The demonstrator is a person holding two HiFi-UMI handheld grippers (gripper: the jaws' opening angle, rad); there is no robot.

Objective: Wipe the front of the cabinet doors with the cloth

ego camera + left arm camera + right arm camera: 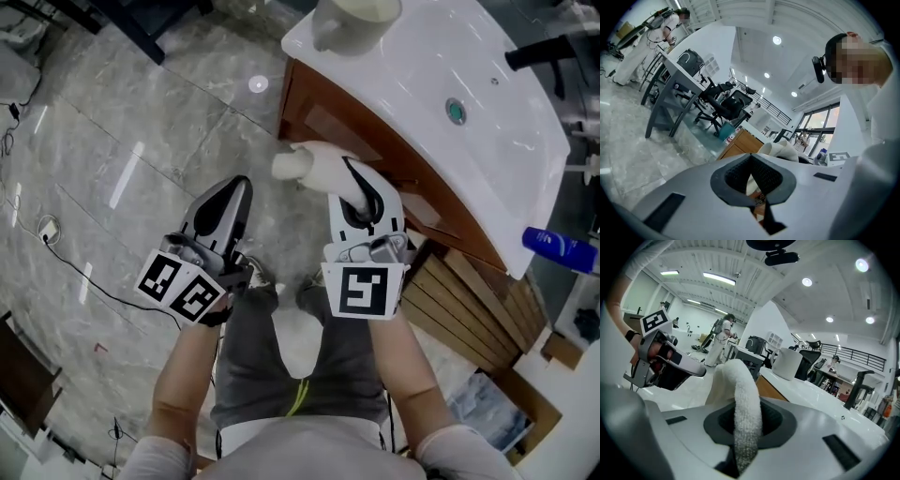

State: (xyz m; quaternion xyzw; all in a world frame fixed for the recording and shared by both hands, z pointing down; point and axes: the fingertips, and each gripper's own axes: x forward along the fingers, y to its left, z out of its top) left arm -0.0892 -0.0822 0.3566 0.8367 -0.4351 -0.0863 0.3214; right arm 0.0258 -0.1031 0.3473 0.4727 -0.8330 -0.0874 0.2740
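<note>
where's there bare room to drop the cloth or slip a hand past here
Free: the white countertop between the pot and the drain; the marble floor left of the cabinet, beyond the left gripper. Crowded: the cabinet front, where the right gripper holds the cloth, and the corner by the blue bottle.

The cabinet doors [323,117] are mostly hidden under the overhanging white basin top [422,56]; only a narrow wooden strip shows. The near end of the cloth [314,161] is hidden inside the right gripper [354,176]. The far edge of the head view cuts off a pale vessel [352,19], and its right edge a blue bottle [558,250].
</note>
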